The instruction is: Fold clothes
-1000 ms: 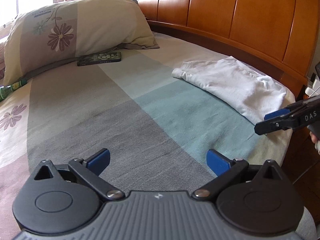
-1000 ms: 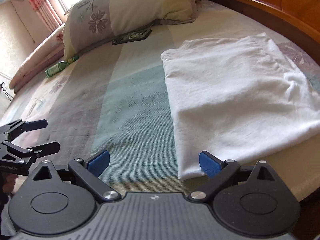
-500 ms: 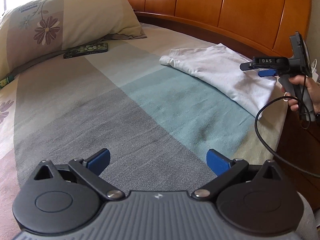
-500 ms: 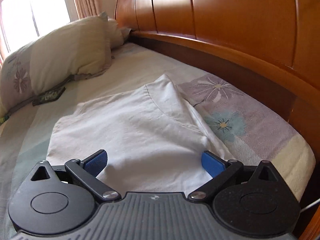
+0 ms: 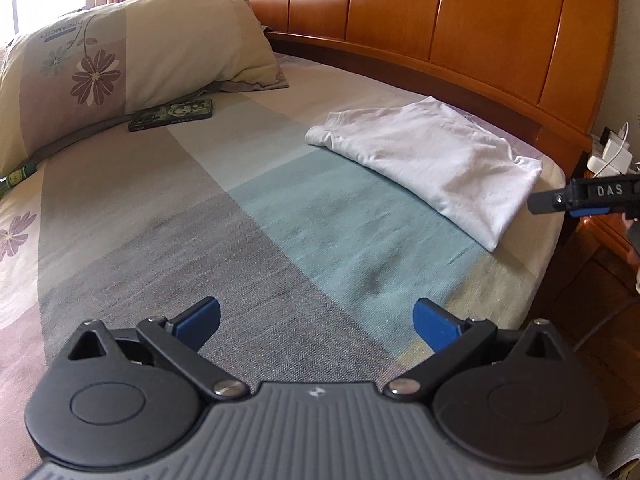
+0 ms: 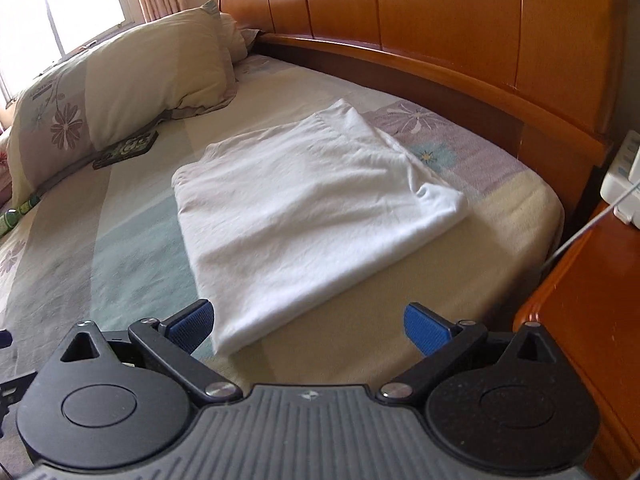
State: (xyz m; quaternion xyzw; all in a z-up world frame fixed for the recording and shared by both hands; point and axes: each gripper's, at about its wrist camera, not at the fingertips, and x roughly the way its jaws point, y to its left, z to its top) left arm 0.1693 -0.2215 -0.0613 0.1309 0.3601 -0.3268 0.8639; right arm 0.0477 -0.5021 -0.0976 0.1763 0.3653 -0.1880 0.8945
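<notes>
A white garment [image 5: 432,160] [image 6: 304,208] lies folded into a flat rectangle on the bed near the headboard corner. My left gripper [image 5: 316,320] hovers open over the grey and teal sheet, well short of the garment, with nothing between its blue pads. My right gripper [image 6: 306,326] is open too, just in front of the garment's near corner and not touching it. In the left wrist view the right gripper's black fingers [image 5: 580,196] poke in from the right edge beside the garment.
A floral pillow [image 5: 120,64] [image 6: 120,88] leans at the back left with a dark flat box [image 5: 172,114] [image 6: 126,150] before it. A green bottle [image 5: 18,174] lies at the left. The wooden headboard [image 5: 440,28] curves behind; a wooden nightstand [image 6: 592,320] with a white charger [image 5: 610,152] stands right.
The right gripper has drawn back and lower, from over the garment to its near corner. The left gripper's view has swung slightly, the garment staying still on the bed.
</notes>
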